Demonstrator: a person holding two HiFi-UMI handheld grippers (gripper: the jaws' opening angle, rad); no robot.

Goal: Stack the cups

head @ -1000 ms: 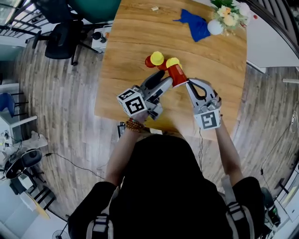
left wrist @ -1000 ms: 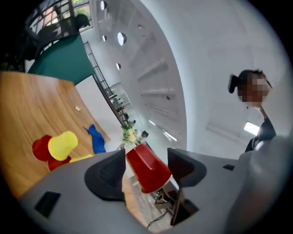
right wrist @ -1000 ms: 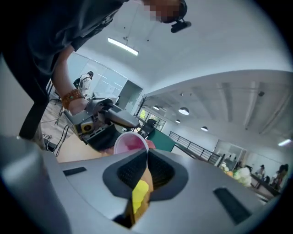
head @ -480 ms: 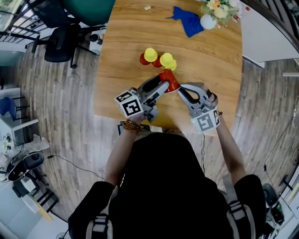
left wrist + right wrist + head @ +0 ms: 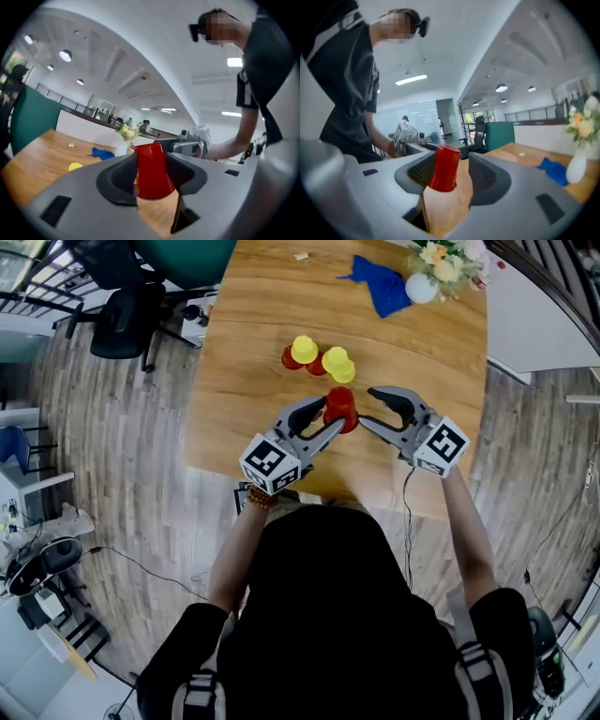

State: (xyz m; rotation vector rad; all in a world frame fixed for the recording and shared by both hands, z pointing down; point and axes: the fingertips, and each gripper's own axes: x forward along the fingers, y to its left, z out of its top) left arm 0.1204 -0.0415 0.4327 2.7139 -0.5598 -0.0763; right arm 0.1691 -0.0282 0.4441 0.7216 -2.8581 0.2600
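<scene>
One red cup (image 5: 340, 409), gripped by just-closing left gripper (image 5: 330, 418), free between jaws of just-opened right gripper (image 5: 366, 409)

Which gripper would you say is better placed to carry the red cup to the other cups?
Left. The red cup sits snugly between the jaws of the left gripper, which have just been closing; the jaws of the right gripper have just been opening, leaving a gap beside it.
</scene>
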